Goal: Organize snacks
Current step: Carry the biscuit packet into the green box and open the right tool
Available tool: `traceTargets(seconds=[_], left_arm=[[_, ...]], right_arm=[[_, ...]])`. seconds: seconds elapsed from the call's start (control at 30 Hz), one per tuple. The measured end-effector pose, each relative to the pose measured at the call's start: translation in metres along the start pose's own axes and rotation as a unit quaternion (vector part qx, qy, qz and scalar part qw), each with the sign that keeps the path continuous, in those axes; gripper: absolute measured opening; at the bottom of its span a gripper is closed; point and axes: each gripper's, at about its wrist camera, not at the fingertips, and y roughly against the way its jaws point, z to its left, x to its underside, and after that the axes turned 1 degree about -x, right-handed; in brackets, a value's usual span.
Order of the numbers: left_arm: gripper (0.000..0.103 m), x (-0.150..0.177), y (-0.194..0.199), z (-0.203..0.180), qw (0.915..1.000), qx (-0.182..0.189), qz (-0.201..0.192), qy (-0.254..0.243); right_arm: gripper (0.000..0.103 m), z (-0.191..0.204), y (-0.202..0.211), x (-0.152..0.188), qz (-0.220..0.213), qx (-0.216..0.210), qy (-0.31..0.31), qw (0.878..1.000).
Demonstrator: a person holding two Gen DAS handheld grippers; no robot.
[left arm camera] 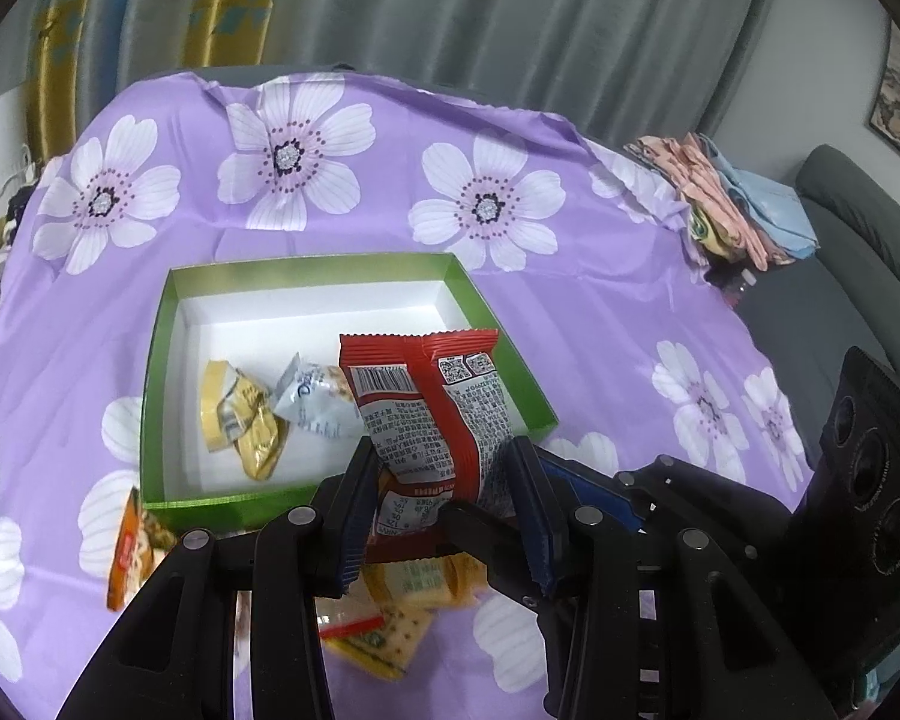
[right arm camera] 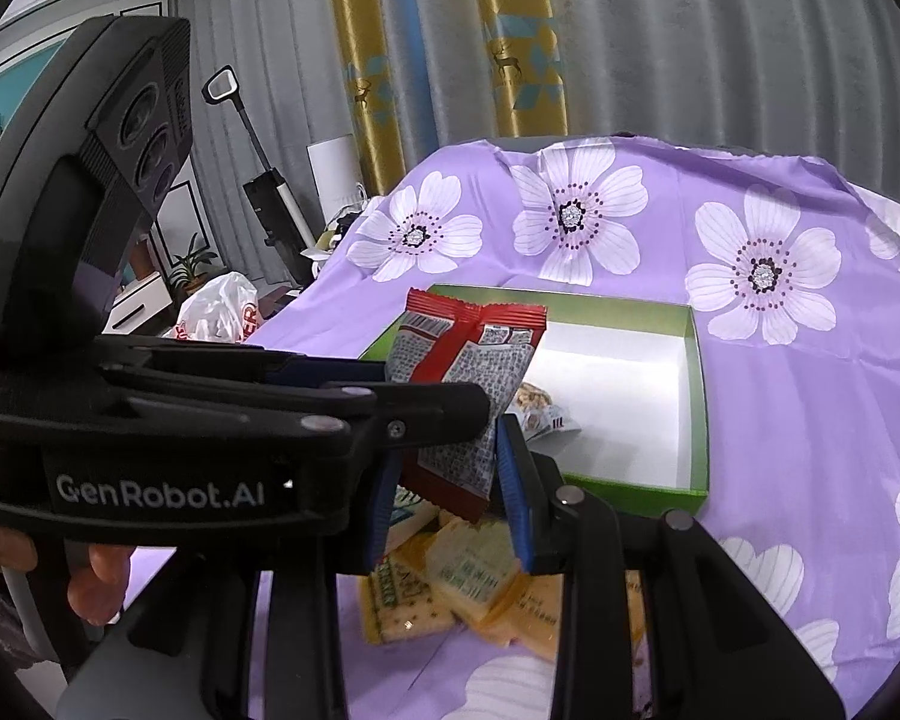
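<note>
Worktop point(left arm camera: 570, 312) was draped in a purple flowered cloth point(left arm camera: 342, 204), with a green box point(left arm camera: 156, 384), white inside, sitting around its middle. Two small packets lay in the box's near-left part: a yellow packet point(left arm camera: 240, 420) and a white packet point(left arm camera: 315, 399) just beside it. A loose pile of cracker packs point(right arm camera: 450, 576) lay on the cloth at the worktop's near edge, outside the box.

Red snack bag point(left arm camera: 432, 414) was up off the cloth, over the box's near rim. Left tongs point(left arm camera: 444, 474) were closed on its lower half. Right tongs point(right arm camera: 450, 480) sat around the bag's bottom corner, probably gripping too, but the pad contact was hard to read.

Bag looked light, soft and crinkly, film likely slippery, contents probably crushable. Best hold seemed the crimped end seam or a flat side with gentle pressure.
</note>
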Motion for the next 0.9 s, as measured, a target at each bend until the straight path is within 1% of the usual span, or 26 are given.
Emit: traceTargets(seconds=[0.27,0.43,0.57,0.7,0.9], left_arm=[[0.043,-0.040,-0.025,0.020,0.9996,0.023,0.010,0.015],[0.043,-0.057,-0.043,0.033,0.9990,0.026,0.020,0.029],[0.043,-0.057,-0.061,0.045,0.9980,0.025,0.037,0.044],[0.043,-0.051,-0.084,0.057,0.9956,0.030,0.063,0.063],[0.043,-0.042,-0.105,0.066,0.9925,0.026,0.091,0.078]], right_arm=[[0.032,-0.023,-0.030,-0.030,0.002,0.005,-0.002,1.000],[0.032,-0.035,-0.053,-0.042,0.013,0.003,-0.005,1.000],[0.032,-0.041,-0.072,-0.039,0.036,0.000,-0.004,0.999],[0.032,-0.049,-0.091,-0.030,0.064,-0.001,-0.017,0.998],[0.033,-0.053,-0.112,-0.020,0.097,0.000,-0.027,0.995]])
